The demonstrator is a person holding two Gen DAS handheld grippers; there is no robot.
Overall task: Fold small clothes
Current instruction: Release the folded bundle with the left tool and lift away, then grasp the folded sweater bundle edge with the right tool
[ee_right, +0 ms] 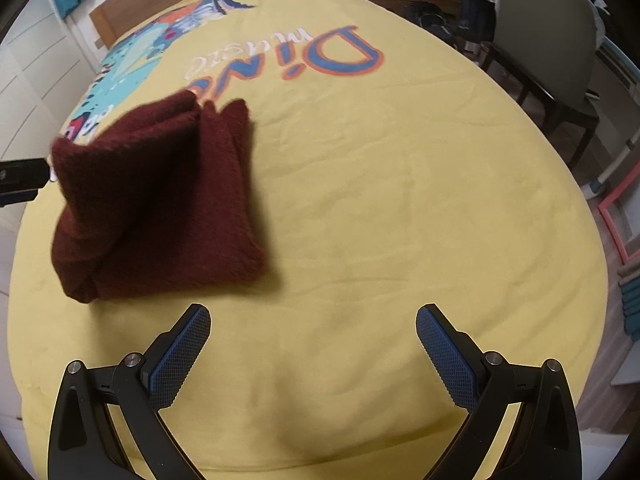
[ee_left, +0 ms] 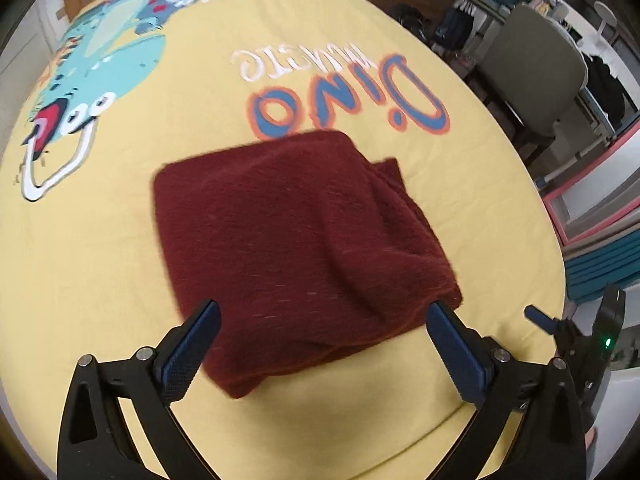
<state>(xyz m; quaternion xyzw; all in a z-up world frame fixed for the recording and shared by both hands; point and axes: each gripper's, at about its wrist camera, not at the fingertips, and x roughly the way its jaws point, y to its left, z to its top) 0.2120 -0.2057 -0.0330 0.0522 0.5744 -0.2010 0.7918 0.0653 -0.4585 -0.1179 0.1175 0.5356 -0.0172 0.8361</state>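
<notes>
Fuzzy maroon knit garment [ee_left: 296,240] folded square on yellow cotton sheet [ee_left: 120,272], both grippers released.

Yellow dino-print sheet [ee_right: 380,200] on bed; folded maroon cloth [ee_left: 296,240] atop.

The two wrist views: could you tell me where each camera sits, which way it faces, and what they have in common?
Left wrist: on the left gripper, looking steeply down at the folded maroon garment between its wide-open fingers; the right gripper shows at the right edge.
Right wrist: on the right gripper, open, looking down at bare yellow dinosaur sheet; garment at upper left, a dark part at the left edge, probably the left gripper.
Shared: garment, sheet, grey-green chair.
</notes>
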